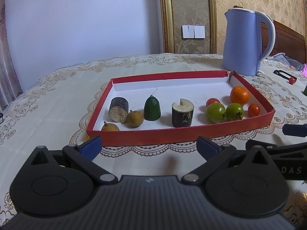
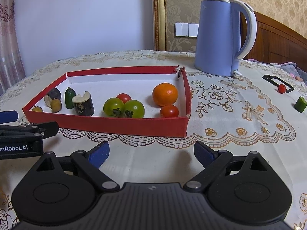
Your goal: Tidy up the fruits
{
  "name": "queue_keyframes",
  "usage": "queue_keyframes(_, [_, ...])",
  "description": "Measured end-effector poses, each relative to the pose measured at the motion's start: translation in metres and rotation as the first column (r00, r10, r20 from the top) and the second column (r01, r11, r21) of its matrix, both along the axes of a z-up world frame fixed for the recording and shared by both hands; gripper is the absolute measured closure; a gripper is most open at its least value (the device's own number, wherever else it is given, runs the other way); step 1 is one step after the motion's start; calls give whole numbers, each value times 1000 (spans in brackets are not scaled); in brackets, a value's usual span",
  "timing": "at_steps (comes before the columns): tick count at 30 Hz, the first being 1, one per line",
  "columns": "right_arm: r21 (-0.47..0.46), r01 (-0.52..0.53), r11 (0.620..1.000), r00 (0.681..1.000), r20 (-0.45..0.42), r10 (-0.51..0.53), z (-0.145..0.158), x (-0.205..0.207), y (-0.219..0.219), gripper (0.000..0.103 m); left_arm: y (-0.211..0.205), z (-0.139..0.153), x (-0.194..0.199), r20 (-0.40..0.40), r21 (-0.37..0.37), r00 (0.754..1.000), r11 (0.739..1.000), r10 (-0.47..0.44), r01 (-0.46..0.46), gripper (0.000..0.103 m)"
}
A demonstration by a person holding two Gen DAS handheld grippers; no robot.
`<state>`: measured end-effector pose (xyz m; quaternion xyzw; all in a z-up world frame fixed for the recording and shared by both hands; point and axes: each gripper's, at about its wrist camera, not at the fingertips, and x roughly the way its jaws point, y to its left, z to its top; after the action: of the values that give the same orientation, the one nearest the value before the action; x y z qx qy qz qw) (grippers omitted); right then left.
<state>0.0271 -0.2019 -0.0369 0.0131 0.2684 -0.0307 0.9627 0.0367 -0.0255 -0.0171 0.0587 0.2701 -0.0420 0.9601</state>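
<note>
Fruits sit mostly inside the red tray point(image 2: 107, 127) at mid-frame; one cherry tomato point(image 2: 281, 88) and a green piece point(image 2: 300, 104) wait far right. Left gripper point(image 1: 148, 147) and right gripper point(image 2: 151, 153) both gape, empty. Tomato's light, slick, squashable, so pinch gently across its middle.

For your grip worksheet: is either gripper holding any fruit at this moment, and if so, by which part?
Nothing is held. The left gripper and right gripper are both open and empty, short of the red tray, where the fruit lies untouched.
</note>
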Motion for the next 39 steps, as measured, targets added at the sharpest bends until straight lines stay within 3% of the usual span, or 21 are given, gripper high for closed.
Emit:
queue_keyframes(28, [12, 16, 1000, 1000, 5, -16, -1, 2, 0, 8, -3, -2, 4, -10, -3, 1000, 1000, 5, -5, 0])
queue_keyframes(39, [3, 23, 1000, 1000, 9, -23, -1, 1, 1, 8, -3, -2, 1, 21, -6, 1000, 1000, 6, -6, 0])
